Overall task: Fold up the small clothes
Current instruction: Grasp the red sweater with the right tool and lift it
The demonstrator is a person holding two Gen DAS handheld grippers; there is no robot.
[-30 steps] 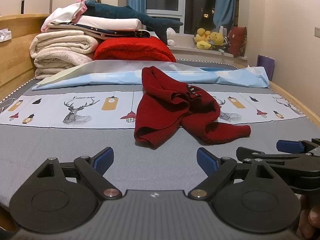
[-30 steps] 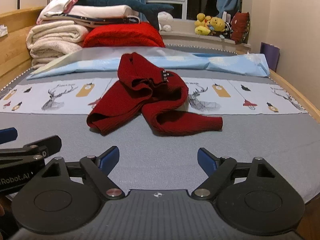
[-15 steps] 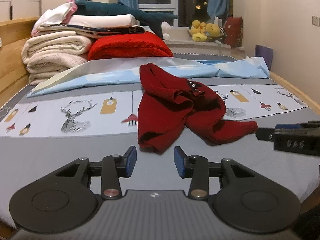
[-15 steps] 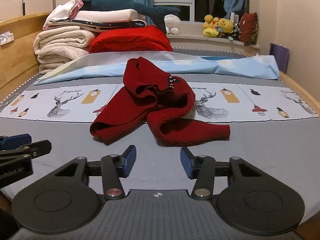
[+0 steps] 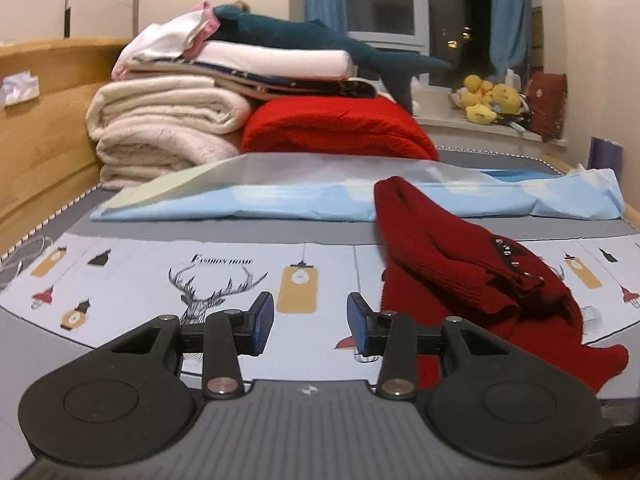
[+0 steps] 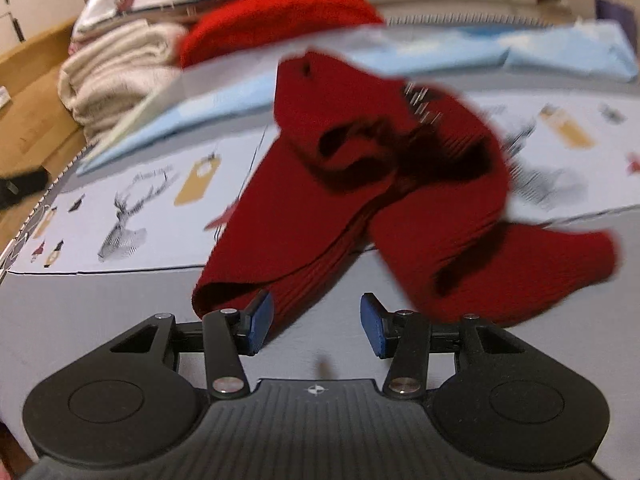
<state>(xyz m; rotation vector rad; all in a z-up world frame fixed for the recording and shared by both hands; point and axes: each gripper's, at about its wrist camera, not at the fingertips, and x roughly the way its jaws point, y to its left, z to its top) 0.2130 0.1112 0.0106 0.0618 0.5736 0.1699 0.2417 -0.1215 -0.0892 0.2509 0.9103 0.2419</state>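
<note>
A small dark red knitted sweater [image 5: 460, 276] lies crumpled on the bed, its sleeves spread toward me. In the left wrist view it is to the right of my left gripper [image 5: 311, 324], which is open and empty above the printed sheet. In the right wrist view the sweater [image 6: 360, 184] fills the middle, blurred by motion. My right gripper [image 6: 316, 324] is open and empty, just in front of the sweater's near left sleeve end, with its left blue pad [image 6: 260, 320] at the sleeve's edge.
A printed sheet with deer and lamp pictures [image 5: 216, 280] covers the grey mattress. A light blue cover [image 5: 280, 196] lies behind it. Folded blankets, a red blanket [image 5: 336, 128] and a plush shark are stacked at the back. A wooden bed frame [image 5: 40, 128] runs along the left.
Both grippers have moved forward over the bed toward the sweater. The left one shifted left of it; the right one tilted down close to the near sleeve. The jaws stand a little wider than half a second ago.
</note>
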